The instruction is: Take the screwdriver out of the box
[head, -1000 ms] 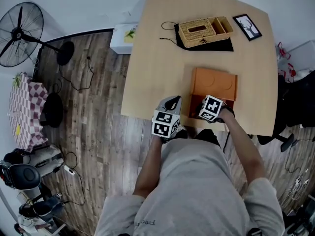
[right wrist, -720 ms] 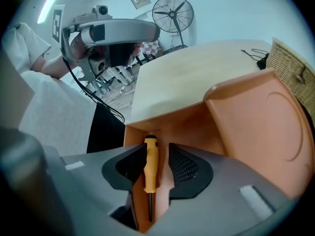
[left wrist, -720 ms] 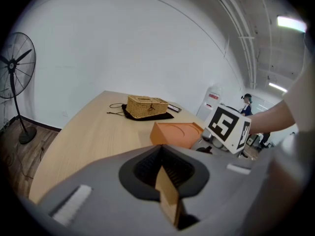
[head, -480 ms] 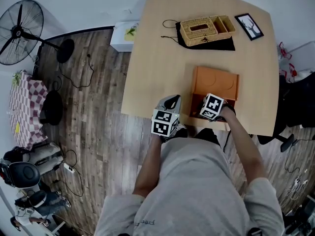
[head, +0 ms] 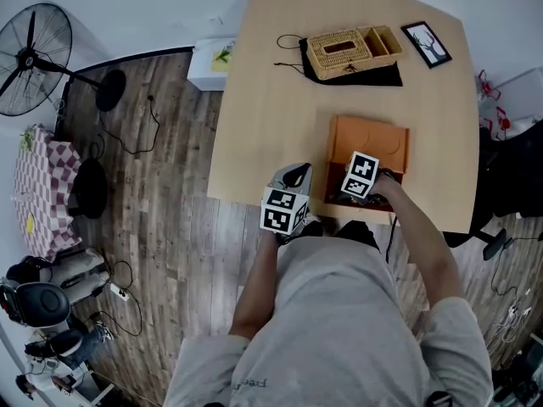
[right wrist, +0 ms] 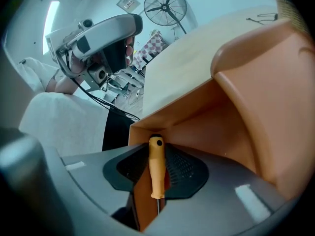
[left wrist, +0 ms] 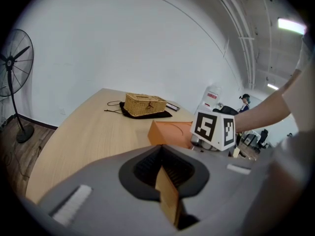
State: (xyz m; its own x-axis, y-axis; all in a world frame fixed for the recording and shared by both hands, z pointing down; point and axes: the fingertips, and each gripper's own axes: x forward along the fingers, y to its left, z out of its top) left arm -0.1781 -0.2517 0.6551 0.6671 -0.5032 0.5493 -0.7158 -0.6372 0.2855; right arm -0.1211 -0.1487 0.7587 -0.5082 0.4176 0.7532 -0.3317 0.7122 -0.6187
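While the left gripper (left wrist: 161,173) hovers at the near edge of the table (head: 271,100) with its jaws a narrow slit apart and nothing between them, the right gripper (right wrist: 145,176) dips into the open orange box (head: 370,147). Inside it, the screwdriver (right wrist: 156,166) has its yellow-orange handle between jaws that have just been closing, with a gap left beside it.

1. One table (head: 271,100).
2. One orange box (head: 371,138).
3. One yellow-handled screwdriver (right wrist: 156,166).
4. One wicker box (head: 349,52).
5. One black cloth bag (head: 377,80).
6. One picture frame (head: 426,45).
7. One standing fan (head: 34,58).
8. One white box (head: 209,66).
9. Two grippers: left gripper (left wrist: 163,173), right gripper (right wrist: 154,154).
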